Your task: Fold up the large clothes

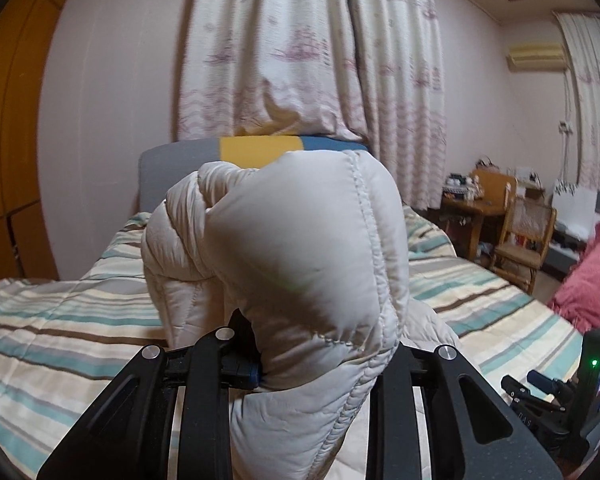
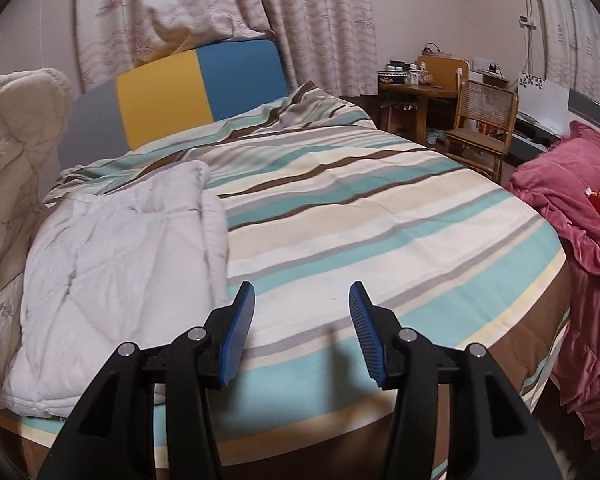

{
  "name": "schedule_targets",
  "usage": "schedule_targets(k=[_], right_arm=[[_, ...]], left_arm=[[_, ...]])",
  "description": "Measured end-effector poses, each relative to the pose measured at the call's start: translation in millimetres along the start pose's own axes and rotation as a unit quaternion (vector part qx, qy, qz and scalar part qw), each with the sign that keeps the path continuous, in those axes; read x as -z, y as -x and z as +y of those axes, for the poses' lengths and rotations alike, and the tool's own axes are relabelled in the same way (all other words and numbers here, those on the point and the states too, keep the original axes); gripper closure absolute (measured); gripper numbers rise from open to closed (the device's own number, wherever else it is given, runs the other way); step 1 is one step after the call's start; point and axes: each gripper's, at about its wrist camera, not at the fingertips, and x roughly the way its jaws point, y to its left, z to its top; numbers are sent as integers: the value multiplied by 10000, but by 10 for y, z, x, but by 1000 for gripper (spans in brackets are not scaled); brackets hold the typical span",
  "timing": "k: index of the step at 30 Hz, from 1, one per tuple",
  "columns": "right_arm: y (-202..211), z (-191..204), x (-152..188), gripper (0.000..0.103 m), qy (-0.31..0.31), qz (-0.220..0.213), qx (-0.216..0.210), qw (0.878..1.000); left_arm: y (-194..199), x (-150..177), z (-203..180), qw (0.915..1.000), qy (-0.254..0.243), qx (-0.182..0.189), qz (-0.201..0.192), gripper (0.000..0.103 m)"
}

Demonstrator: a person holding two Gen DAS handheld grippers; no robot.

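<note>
Striped bed [image 2: 340, 208], gripped quilted coat [image 1: 300, 248]

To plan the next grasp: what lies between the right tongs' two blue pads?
Nothing is held there; in the right wrist view the right tongs show only the striped bedspread behind.

Dim, warm indoor light, colours kinda washed out. Heavy fisheye bending with dark corners, curtains [image 1: 300, 48] smeared by motion blur, soft shadows on the bed [image 2: 360, 216].

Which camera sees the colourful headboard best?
The right wrist view: the headboard shows its grey, yellow and blue panels almost whole above the striped bedspread. In the left wrist view the puffy jacket hides most of it.
</note>
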Motion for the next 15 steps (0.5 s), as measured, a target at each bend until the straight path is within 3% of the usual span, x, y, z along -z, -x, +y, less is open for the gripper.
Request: schedule_targets(k=[15], right_arm=[[-80,-383,-23,53,-471,120,388,9981]], left_arm=[[-438,329,-773,9935,-947,348,517,77]])
